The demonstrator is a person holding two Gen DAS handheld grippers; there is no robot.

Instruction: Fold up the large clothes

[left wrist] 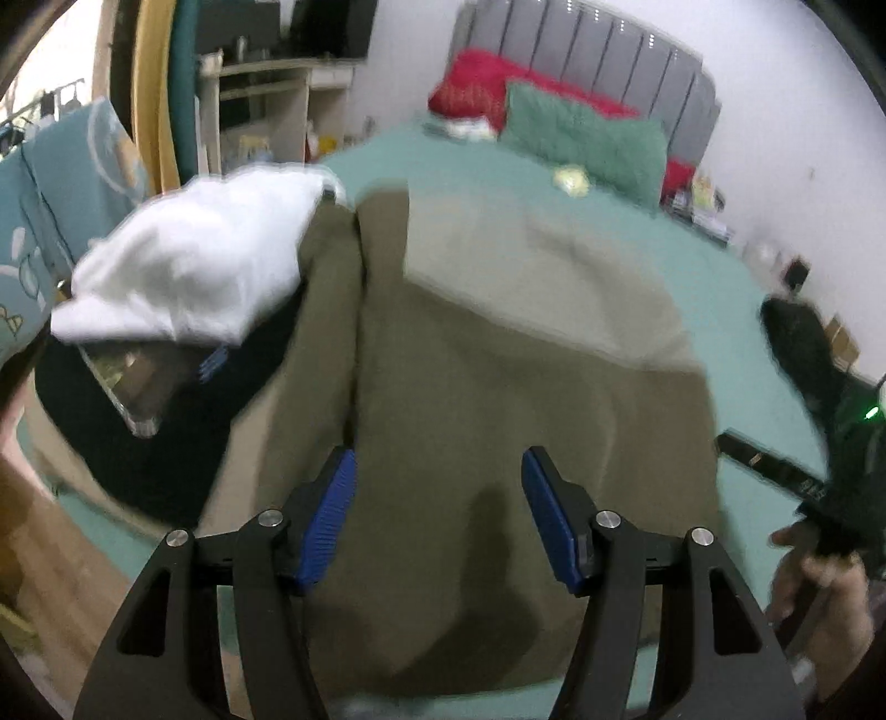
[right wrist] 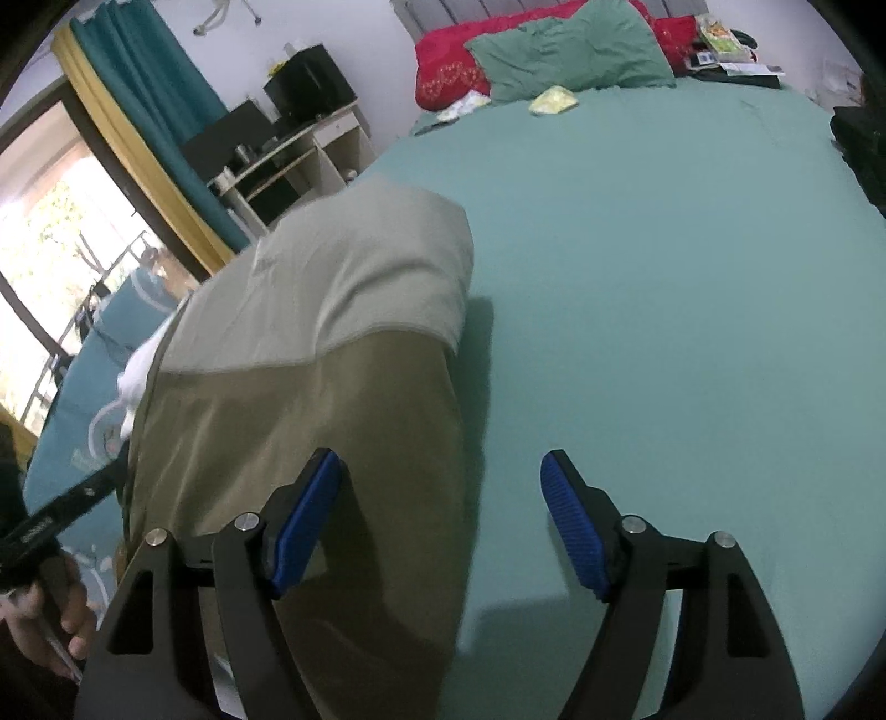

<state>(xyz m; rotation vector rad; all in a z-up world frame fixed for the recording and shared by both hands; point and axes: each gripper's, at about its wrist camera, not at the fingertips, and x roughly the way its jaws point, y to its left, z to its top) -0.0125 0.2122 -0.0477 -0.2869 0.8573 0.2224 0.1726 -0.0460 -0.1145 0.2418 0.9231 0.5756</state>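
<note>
Left gripper [left wrist: 437, 512] jaws wide apart, nothing between the blue pads [left wrist: 326, 526], hanging over the olive garment [left wrist: 498, 387] and angled down at it. Right gripper [right wrist: 440, 523] also spread and empty, left pad above the garment's right edge, right pad over bare teal bed sheet [right wrist: 664, 304]. Garment lies flat on the bed, near part dark olive, far part folded over showing its paler side [right wrist: 332, 288], fold line running across. Right of that edge the sheet is open all the way to the green pillow [right wrist: 570, 52] and red pillow [right wrist: 448, 72] at the headboard. Left side is crowded: white cloth [left wrist: 188, 260] on a dark item, touching the garment's left edge. Hand [left wrist: 819, 598] gripping the other gripper's handle shows at the far right of the left wrist view; left view blurred.
</note>
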